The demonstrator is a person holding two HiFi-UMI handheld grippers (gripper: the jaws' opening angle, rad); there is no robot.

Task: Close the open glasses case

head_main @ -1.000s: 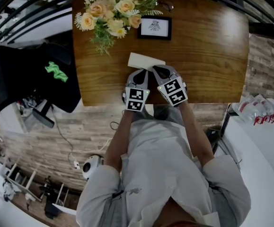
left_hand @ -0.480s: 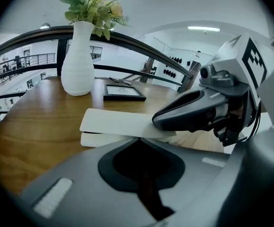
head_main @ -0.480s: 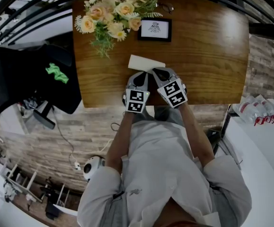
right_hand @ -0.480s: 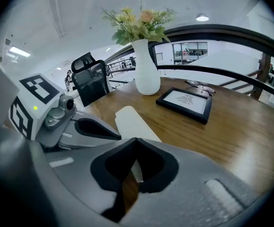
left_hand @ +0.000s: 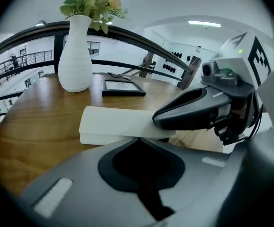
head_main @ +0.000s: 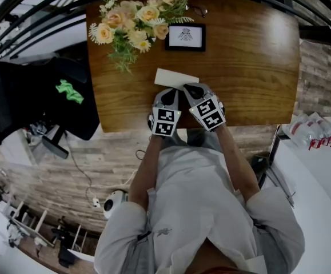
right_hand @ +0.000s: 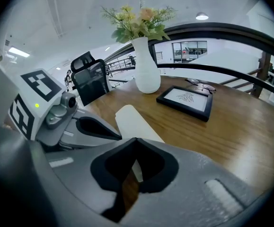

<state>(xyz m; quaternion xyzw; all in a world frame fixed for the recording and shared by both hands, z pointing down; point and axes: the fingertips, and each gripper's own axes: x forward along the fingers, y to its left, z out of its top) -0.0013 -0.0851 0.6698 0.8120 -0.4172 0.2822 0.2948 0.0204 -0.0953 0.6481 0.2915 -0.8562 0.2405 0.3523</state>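
Glasses case (head_main: 175,77): white, lying flat on the tabletop (head_main: 256,67), about midway along the near edge and a little in from it. The lid is down over the base. A seam runs along the long side in the left gripper view; I can't tell if it is fully latched.

Left tool (head_main: 169,92): clenched, tips together with nothing between them, nose just at the case's near long side.

Right tool (head_main: 189,87): also clenched tip to tip and empty. A sliver of wood and case shows through the hollow behind the tips. Seen from the left gripper view, its nose lies over the case's right end and looks to be touching the lid.

The 2 tools sit side by side, close together, at the near edge.

Far-left corner: white vase (left_hand: 75,56) with flowers (head_main: 131,21).

Middle of the far edge: black picture frame (head_main: 186,36), with a pair of glasses (head_main: 200,7) just beyond it.
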